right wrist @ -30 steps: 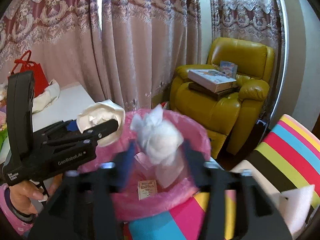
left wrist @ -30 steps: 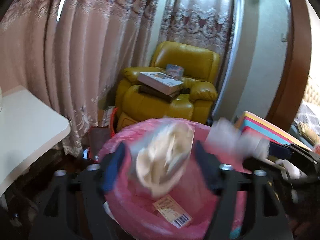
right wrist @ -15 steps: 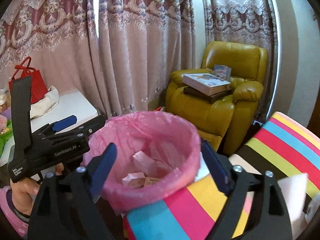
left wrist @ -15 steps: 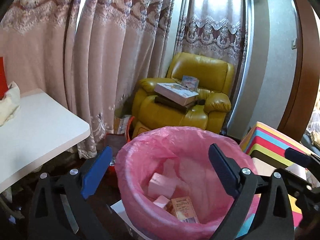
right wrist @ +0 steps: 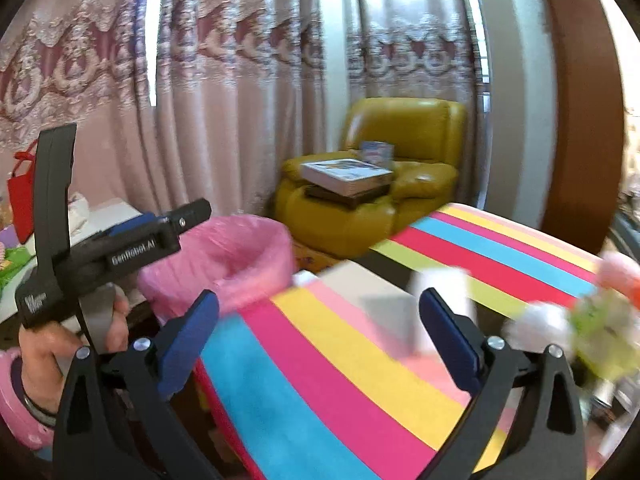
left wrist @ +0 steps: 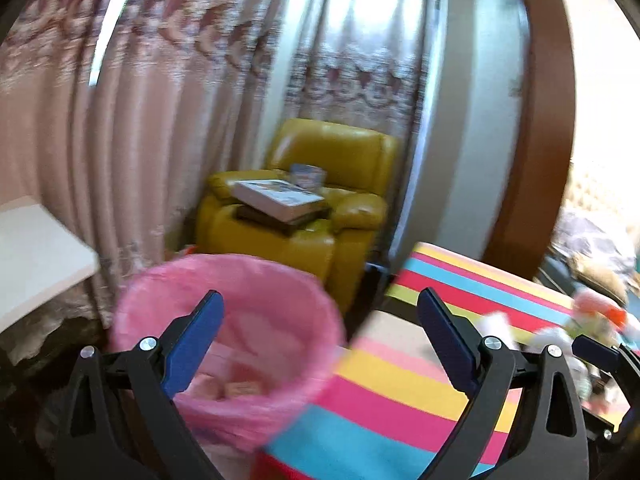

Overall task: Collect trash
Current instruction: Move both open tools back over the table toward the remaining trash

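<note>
Both grippers, left (left wrist: 320, 344) and right (right wrist: 318, 344), gape empty; a hasty grab could knock scraps (right wrist: 536, 322) off the striped cloth (right wrist: 360, 360).

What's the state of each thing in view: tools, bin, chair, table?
left tool: open, empty, over the bin's near edge.
right tool: open, empty, over the striped tabletop.
pink-lined bin: upright, open, some trash inside.
white scrap: blurred, on the striped tabletop.
crumpled trash: blurred, at the table's right edge.
yellow armchair: boxes stacked on the seat.
curtains: drawn.
</note>
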### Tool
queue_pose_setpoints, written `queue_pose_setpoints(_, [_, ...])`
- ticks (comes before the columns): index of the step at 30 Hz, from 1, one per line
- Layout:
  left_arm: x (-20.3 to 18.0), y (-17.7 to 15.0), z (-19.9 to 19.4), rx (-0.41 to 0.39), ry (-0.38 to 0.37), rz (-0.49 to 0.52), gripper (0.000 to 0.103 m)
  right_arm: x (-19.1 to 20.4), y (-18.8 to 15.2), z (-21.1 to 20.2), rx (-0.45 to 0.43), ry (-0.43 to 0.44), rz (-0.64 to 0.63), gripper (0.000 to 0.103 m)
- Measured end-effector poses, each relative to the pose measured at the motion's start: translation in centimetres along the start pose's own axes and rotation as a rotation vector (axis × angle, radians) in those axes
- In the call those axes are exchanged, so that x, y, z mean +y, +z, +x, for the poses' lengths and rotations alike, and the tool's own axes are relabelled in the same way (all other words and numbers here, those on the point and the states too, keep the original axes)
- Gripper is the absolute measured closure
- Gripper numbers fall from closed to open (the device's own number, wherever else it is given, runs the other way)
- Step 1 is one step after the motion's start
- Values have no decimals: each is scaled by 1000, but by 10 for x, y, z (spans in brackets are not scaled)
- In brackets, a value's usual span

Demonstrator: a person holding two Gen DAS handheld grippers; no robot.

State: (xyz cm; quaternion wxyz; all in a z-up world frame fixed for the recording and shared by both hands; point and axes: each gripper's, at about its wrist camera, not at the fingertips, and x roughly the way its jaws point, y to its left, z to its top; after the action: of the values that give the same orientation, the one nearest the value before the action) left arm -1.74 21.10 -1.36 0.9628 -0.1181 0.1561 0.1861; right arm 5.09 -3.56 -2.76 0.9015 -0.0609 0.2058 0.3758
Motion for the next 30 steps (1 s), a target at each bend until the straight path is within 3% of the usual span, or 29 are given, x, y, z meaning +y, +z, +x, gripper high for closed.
queue_pose_setpoints(7, [-109,-23,-1,70,-226,110,12,-75,-34,-73,6,-201,94,4])
queue_pose_setpoints(13, [-199,-51,1,148,-388,183,12,-122,-53,-116,1,-307,151,4])
queue_pose_setpoints(22, [-273,-82,8,240,-456,226,12,-188,-84,-158,31,-459,269,4])
queue_pose_setpoints(26, [-301,-101,5,274,-487,302,12,-231,-102,-165,98,-576,373,4])
queue_pose_setpoints(30, [-321,-113,2,295,-522,340,12,-277,-119,-153,226,-702,475,4])
